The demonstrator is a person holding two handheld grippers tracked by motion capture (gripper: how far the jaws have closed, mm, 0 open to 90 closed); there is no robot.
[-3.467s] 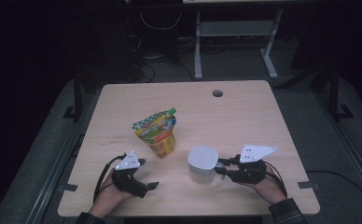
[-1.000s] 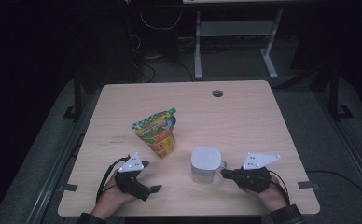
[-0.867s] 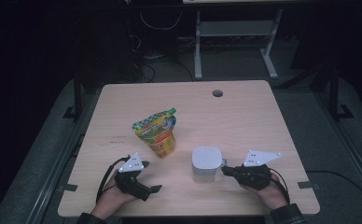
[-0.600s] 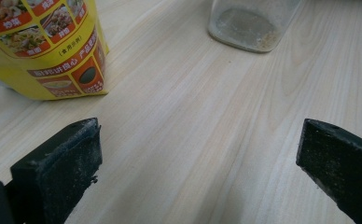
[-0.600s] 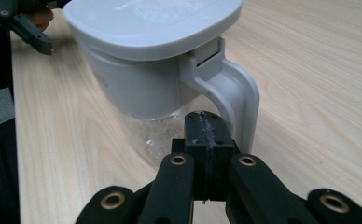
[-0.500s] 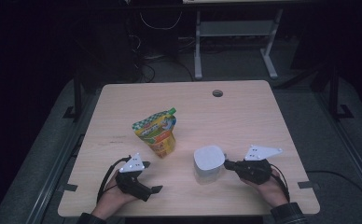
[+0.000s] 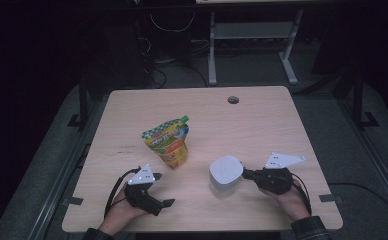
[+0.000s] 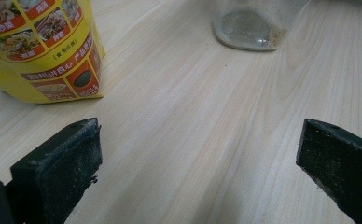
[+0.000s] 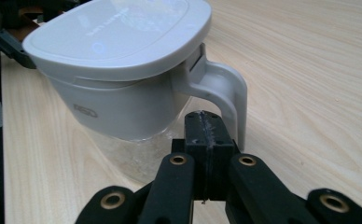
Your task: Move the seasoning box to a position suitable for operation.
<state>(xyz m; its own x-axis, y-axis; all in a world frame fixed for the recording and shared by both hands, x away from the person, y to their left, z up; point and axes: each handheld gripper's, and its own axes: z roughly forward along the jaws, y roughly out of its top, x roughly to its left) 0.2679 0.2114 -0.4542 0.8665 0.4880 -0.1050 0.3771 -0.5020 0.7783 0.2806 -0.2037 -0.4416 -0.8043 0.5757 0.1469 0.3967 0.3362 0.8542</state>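
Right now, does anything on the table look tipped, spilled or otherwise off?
Yes: the white-lidded jug leans, its lid slanting, with the shut right gripper tucked under its handle. The yellow pouch stands upright; nothing looks spilled.

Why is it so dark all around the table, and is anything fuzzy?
In the high view light falls on the table alone, so the floor and room go nearly black. In the left gripper view the yellow pouch is sharp, the jar softer. In the right gripper view the jar's white lid shows pale glare.
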